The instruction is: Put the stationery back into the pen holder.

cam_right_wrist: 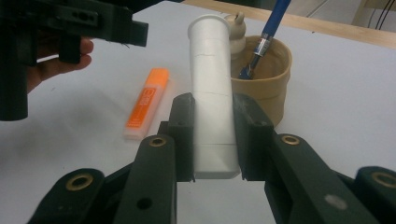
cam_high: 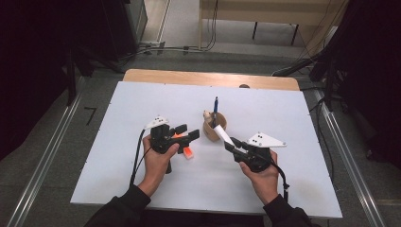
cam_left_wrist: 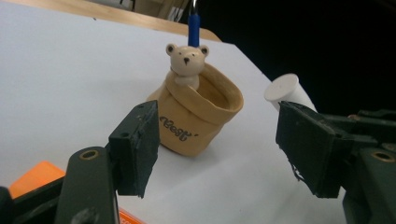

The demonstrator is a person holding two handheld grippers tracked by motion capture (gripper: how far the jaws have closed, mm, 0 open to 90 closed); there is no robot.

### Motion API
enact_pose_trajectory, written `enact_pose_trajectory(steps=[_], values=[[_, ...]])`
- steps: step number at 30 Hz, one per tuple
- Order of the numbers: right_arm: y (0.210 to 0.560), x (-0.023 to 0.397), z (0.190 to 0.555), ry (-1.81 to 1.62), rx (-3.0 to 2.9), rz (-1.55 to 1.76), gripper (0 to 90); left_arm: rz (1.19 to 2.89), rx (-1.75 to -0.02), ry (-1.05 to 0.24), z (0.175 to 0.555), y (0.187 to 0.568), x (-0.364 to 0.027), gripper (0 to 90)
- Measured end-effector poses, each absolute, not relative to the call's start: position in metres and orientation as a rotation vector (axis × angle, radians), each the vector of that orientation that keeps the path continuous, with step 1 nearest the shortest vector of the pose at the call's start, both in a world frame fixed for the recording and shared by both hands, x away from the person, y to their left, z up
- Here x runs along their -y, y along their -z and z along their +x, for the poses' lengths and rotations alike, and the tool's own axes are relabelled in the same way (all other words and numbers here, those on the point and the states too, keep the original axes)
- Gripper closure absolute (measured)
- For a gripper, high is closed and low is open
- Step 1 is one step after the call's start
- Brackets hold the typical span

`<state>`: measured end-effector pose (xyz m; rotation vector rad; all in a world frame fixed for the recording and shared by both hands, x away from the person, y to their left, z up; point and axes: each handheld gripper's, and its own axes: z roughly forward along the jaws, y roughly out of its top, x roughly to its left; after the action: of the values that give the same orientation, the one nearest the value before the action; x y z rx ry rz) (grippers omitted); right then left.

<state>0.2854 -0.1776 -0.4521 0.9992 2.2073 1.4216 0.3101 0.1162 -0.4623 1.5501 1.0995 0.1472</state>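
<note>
A white sheet covers most of the bench, whose bare wooden edge shows along the far side. Grey floor surrounds it, with metal rails on both sides and cables trailing behind. Farther back stands what seems a pale wooden table; the sides are dark.

table top: smooth matt white sheet over a pale wood board
bear pen holder: tan glazed ceramic, soft sheen
white tube: matt white plastic, faint seams
orange highlighter: glossy orange plastic
blue pen: shiny blue plastic
right gripper: matt black plastic jaws, brass-coloured rivets
</note>
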Motion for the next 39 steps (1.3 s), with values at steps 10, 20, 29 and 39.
enact_pose_trajectory(steps=[10, 20, 29, 39], values=[[0.452, 0.174, 0.287, -1.429, -2.213, 0.983, 69.0, 1.659, -1.088, -0.145, 0.309, 0.465, -0.1, 37.8], [0.451, 0.171, 0.288, -1.435, -2.205, 0.966, 69.0, 1.626, -1.054, -0.095, 0.307, 0.461, -0.092, 37.7], [0.451, 0.168, 0.29, -1.441, -2.196, 0.947, 69.0, 1.605, -1.045, -0.062, 0.311, 0.459, -0.086, 35.9], [0.454, 0.159, 0.291, -1.434, -2.207, 0.914, 69.0, 1.575, -1.047, -0.014, 0.314, 0.458, -0.083, 35.5]])
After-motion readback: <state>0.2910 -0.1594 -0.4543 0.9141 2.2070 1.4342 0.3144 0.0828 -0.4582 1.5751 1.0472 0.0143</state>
